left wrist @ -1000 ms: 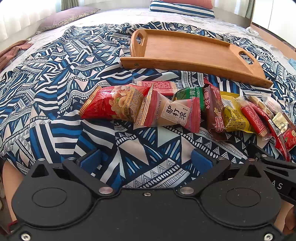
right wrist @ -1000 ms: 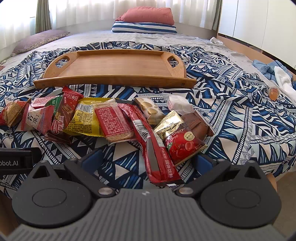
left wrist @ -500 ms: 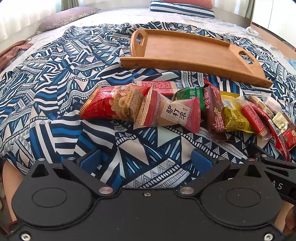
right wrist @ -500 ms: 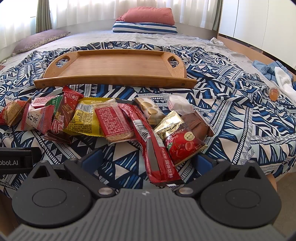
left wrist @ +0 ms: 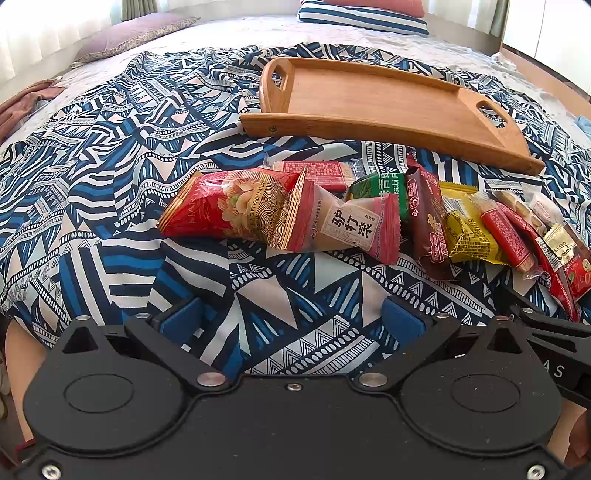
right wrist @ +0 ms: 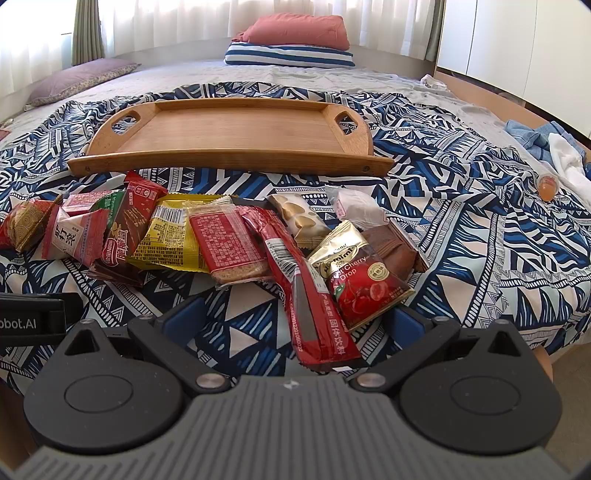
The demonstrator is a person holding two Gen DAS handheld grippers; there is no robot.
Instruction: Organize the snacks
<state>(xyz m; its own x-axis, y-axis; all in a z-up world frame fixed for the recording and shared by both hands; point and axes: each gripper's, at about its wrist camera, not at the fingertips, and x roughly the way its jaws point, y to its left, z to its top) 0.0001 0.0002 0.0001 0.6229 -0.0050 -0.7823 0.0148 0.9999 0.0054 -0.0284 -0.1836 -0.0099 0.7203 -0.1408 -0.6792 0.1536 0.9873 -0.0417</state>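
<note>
Both grippers (left wrist: 291,319) (right wrist: 295,321) hover agape over patterned bedspread (right wrist: 461,240), pillows (right wrist: 295,35) beyond.

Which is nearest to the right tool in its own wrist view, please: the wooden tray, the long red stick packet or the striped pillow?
1. Long red stick packet, lying between the open right tool's fingers.
2. Wooden tray, mid-bed, behind the snacks.
3. Striped pillow, at the far end.

Flat red biscuit packet (left wrist: 317,171) mostly hidden behind red peanut bag (left wrist: 229,208). Green wasabi packet (left wrist: 376,188) half covered by pink-ended sweet wrapper (left wrist: 351,229). Brown chocolate packet (right wrist: 391,245) tucked under cherry drop sachet (right wrist: 364,278). Small orange object (right wrist: 546,186) on bed too small to identify.
</note>
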